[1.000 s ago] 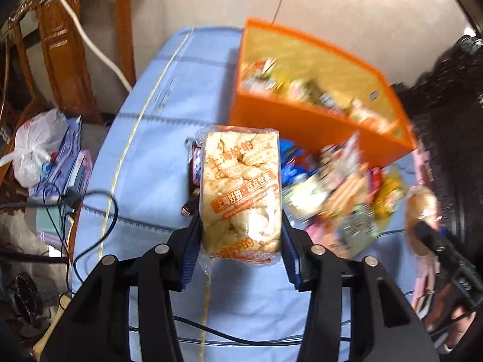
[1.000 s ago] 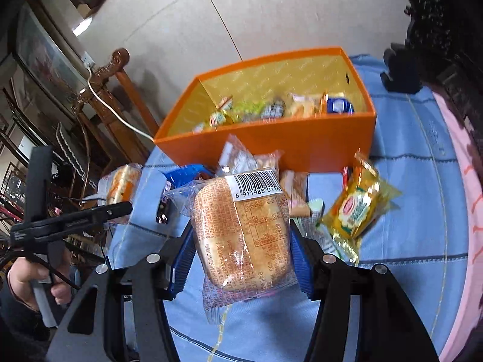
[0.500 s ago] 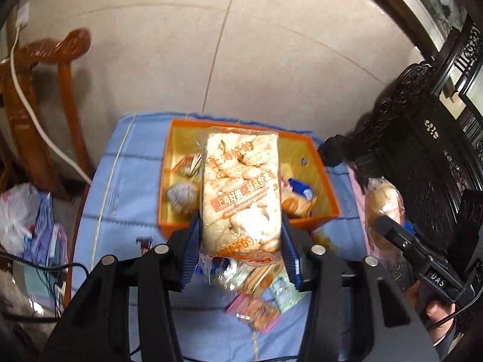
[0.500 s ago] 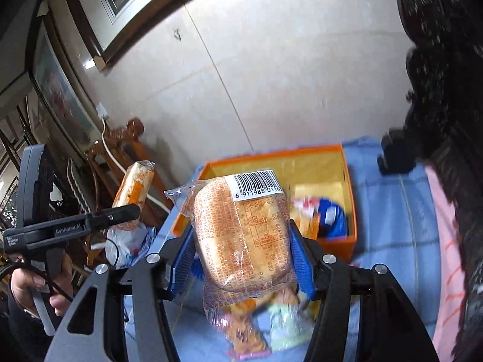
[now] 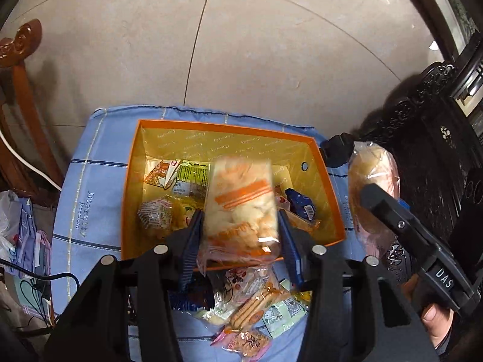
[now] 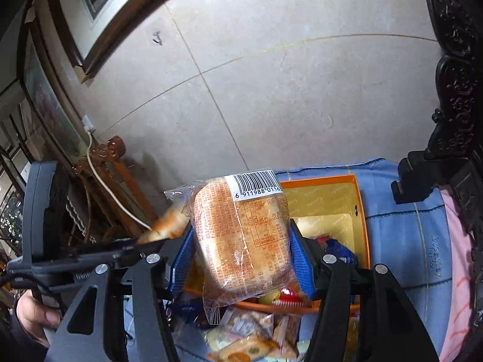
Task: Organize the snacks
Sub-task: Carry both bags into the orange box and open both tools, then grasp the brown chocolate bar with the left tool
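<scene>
We are opening the left gripper [image 5: 240,238] over the orange box [image 5: 329,187], where a moment ago it clamped the cracker bag [image 5: 241,208], now blurring loose between spreading jaws, while our right gripper [image 6: 241,247] is pinching the bread packet [image 6: 241,235] above the box.

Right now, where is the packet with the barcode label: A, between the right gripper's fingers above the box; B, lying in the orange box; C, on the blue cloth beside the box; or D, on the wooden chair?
A: the barcode-labelled bread packet sits between the blue pads of the right gripper, raised in front of the orange box.
</scene>
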